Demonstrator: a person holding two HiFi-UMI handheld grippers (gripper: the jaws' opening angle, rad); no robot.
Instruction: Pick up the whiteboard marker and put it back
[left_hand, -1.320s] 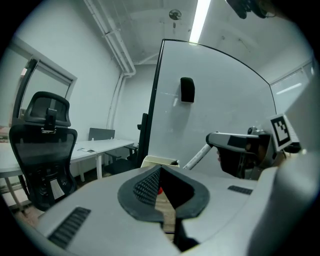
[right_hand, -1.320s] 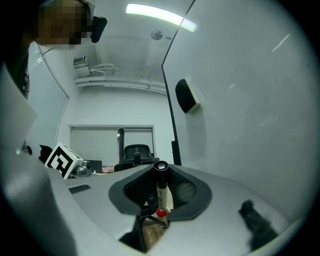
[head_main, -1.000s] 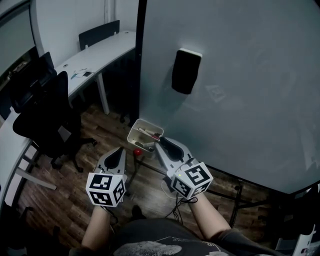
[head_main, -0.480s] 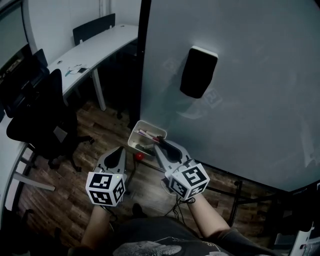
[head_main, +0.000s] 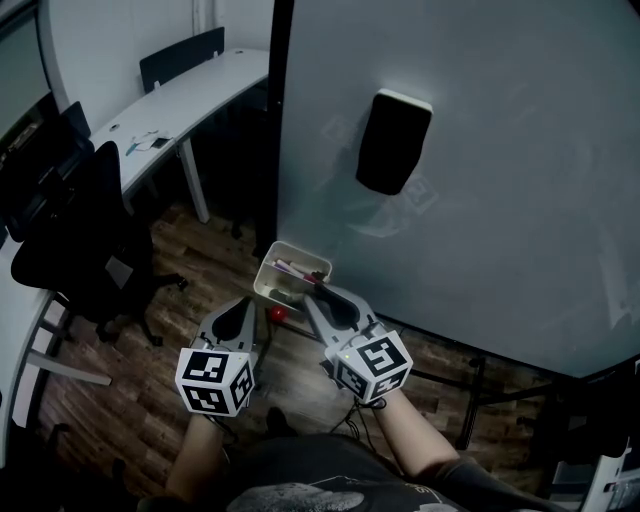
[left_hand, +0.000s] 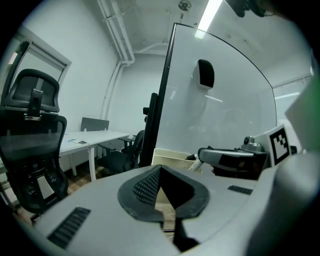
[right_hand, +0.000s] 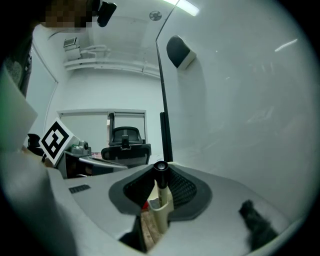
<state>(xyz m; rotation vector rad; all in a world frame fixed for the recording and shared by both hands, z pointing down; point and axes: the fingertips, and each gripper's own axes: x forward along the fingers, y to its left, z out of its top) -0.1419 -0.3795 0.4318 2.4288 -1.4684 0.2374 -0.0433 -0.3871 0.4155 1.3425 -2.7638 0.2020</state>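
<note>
My right gripper (head_main: 313, 293) is shut on the whiteboard marker (right_hand: 161, 186), a pale barrel with a black cap that stands upright between the jaws. It hovers at the near edge of the cream marker tray (head_main: 268, 268) fixed to the whiteboard's lower left corner. Other markers lie in the tray. My left gripper (head_main: 238, 303) is lower left of the tray, jaws together with nothing in them. In the left gripper view the tray (left_hand: 172, 156) lies just beyond the closed tips (left_hand: 160, 169), with the right gripper (left_hand: 235, 159) to its right.
A black eraser (head_main: 393, 140) hangs on the big whiteboard (head_main: 500, 200). A small red object (head_main: 276, 313) sits below the tray. A black office chair (head_main: 85, 230) and a white curved desk (head_main: 190, 95) stand to the left on the wooden floor.
Both grippers have sunk a little. The right one still holds the marker by the tray's near edge.
</note>
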